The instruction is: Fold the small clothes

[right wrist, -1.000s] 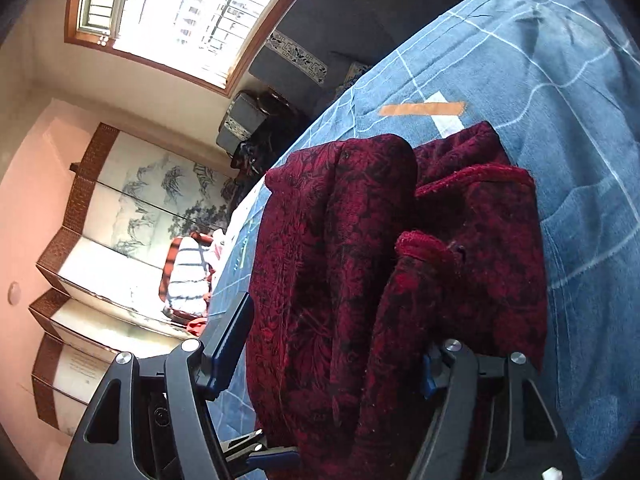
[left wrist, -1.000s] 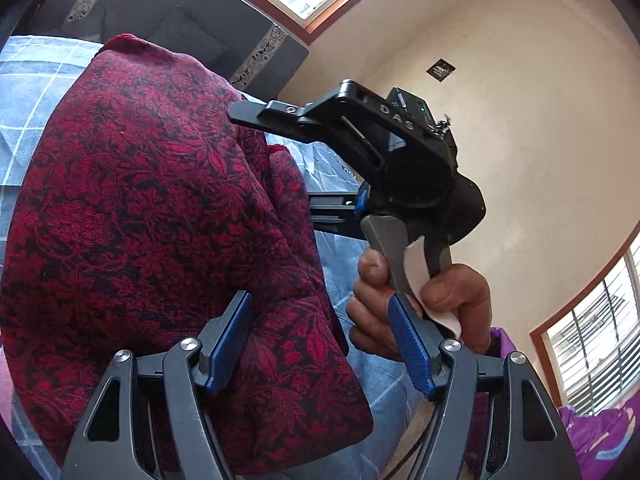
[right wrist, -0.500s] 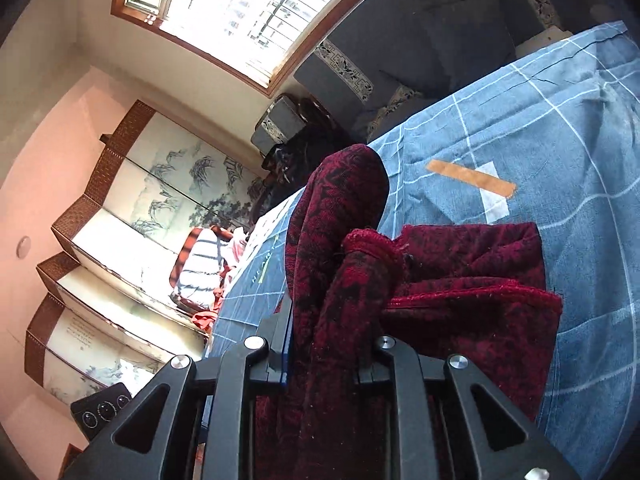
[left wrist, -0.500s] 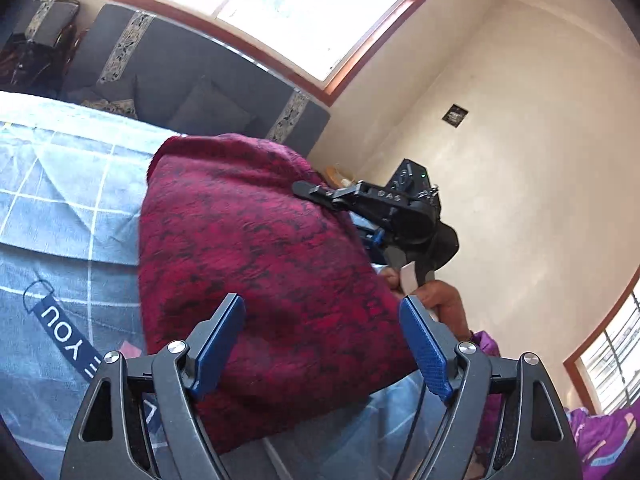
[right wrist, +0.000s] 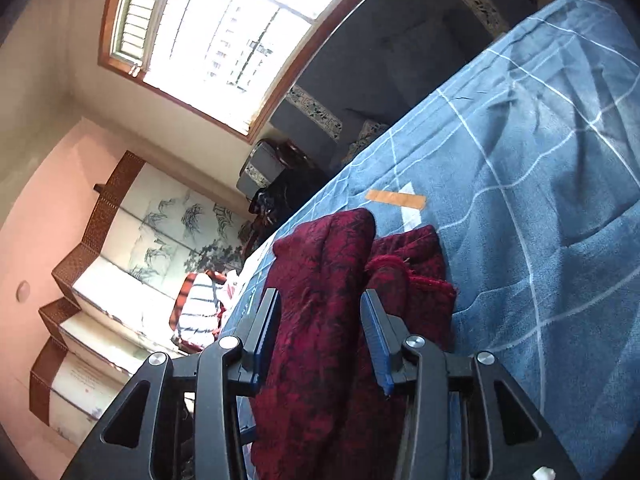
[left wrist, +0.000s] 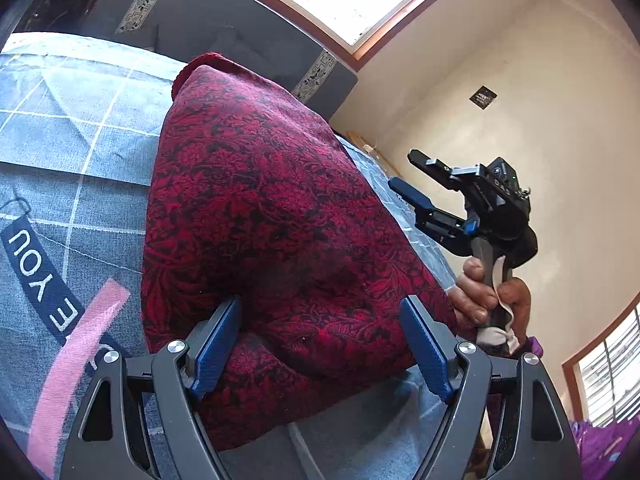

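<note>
A dark red patterned garment (left wrist: 272,216) lies folded in a thick bundle on the blue checked bedspread (left wrist: 76,128). My left gripper (left wrist: 320,344) stands open over its near end, with the cloth between the wide-set blue pads (left wrist: 424,344). In the right wrist view the garment (right wrist: 328,264) rises as a fold between the fingers of my right gripper (right wrist: 320,332), whose jaws are opening. From the left wrist view the right gripper (left wrist: 406,170), held by a hand (left wrist: 484,300), hovers at the garment's far right edge with nothing gripped between its fingers.
A grey sofa (left wrist: 224,32) stands behind the bed under a bright window (right wrist: 224,40). An orange strip of tape (right wrist: 396,199) lies on the bedspread (right wrist: 540,208) past the garment. A folding screen (right wrist: 132,240) and a striped cloth (right wrist: 200,308) are at the left. Purple fabric (left wrist: 604,440) lies at lower right.
The right gripper closed on a fold of the garment, then widened and drew back to the right. The left gripper pulled back, and the garment now lies lower on the bed.
</note>
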Tool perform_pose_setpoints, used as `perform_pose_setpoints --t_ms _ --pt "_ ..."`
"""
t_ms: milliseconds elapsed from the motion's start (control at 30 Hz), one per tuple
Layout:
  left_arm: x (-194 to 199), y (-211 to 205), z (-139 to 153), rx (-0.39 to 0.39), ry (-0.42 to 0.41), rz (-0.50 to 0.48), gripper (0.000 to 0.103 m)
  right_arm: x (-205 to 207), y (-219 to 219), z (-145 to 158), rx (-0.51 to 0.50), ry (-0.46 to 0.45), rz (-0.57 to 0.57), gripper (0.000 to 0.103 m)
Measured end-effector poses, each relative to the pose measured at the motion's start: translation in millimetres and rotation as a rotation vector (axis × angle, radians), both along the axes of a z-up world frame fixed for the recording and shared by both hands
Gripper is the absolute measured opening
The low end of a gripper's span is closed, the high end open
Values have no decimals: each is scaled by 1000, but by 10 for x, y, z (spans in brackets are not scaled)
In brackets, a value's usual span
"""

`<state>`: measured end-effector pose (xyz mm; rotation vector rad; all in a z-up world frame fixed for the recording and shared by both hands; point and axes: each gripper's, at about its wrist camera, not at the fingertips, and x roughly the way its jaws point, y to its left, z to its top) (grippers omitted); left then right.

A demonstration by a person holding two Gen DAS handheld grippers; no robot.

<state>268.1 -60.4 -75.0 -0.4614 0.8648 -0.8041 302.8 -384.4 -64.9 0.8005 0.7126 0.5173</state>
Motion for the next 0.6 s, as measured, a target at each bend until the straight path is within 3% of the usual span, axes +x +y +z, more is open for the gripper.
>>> perform_pose_setpoints --t_ms 133,233,267,300,333,500,600 --pt "10 45 9 -15 13 11 80 12 316 -32 -141 85 82 40" --pt "-22 92 2 -15 18 20 80 86 448 -177 -139 121 111 38" --pt "-21 91 19 -9 17 23 80 103 519 -189 -159 121 120 30" --pt "-16 82 50 1 17 26 80 126 596 -182 -193 120 128 14" --pt "-34 112 47 8 18 29 80 138 661 -172 -216 121 130 13" --pt "-61 165 122 -25 32 28 80 -200 646 389 -225 -70 40 10" --pt "-111 122 135 -33 31 6 81 -571 512 468 -202 -117 -34 10"
